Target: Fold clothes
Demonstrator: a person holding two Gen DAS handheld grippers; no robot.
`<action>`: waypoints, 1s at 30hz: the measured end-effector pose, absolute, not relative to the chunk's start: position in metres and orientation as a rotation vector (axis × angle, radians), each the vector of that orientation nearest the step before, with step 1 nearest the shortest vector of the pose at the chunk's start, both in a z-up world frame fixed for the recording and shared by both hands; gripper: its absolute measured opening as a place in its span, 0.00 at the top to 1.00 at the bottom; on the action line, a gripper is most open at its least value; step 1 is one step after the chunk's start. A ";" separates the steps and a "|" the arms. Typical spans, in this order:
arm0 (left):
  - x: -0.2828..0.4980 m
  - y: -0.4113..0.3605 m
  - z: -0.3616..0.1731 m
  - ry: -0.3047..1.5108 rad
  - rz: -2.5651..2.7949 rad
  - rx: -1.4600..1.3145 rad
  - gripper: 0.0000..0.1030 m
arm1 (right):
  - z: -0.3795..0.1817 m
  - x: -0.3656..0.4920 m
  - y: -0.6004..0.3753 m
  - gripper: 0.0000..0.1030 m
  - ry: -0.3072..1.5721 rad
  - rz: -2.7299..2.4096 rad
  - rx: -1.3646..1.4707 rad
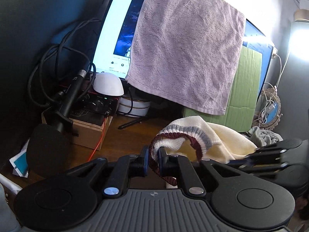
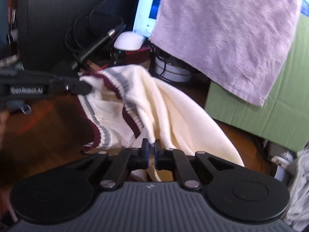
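Note:
A cream knit sweater [image 1: 227, 137] with maroon and grey striped ribbing hangs between my two grippers above the wooden desk [image 1: 123, 137]. My left gripper [image 1: 154, 150] is shut on its ribbed hem. My right gripper [image 2: 151, 145] is shut on the cream fabric of the sweater [image 2: 173, 112] near a seam. In the left wrist view the right gripper [image 1: 231, 162] reaches in from the right edge. In the right wrist view the left gripper [image 2: 85, 85] comes in from the left, pinching the striped edge.
A monitor [image 1: 115, 29] stands behind, draped with a lilac towel [image 1: 185, 48]. A green box [image 1: 245, 89] sits to its right. A microphone [image 1: 48, 145], cables, an audio interface [image 1: 96, 102] on a cardboard box and a white dome lamp [image 1: 108, 85] crowd the left.

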State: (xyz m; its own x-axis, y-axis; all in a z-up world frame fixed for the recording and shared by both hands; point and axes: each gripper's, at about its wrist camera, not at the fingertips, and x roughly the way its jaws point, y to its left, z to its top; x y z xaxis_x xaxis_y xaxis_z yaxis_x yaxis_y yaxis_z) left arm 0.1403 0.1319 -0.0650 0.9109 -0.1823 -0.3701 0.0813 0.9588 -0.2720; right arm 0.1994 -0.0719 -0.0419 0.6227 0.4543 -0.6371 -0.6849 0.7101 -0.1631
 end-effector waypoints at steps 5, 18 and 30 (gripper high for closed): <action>0.129 0.120 -0.054 0.366 -0.166 -0.213 0.91 | -0.002 0.172 -0.115 0.95 0.504 0.646 -0.382; 0.102 0.093 -0.072 0.460 -0.238 -0.114 0.91 | -0.028 0.059 -0.152 0.95 0.496 0.749 -0.569; 0.062 0.116 -0.088 0.544 -0.417 -0.259 0.77 | -0.037 0.063 -0.172 0.69 0.527 0.864 -0.457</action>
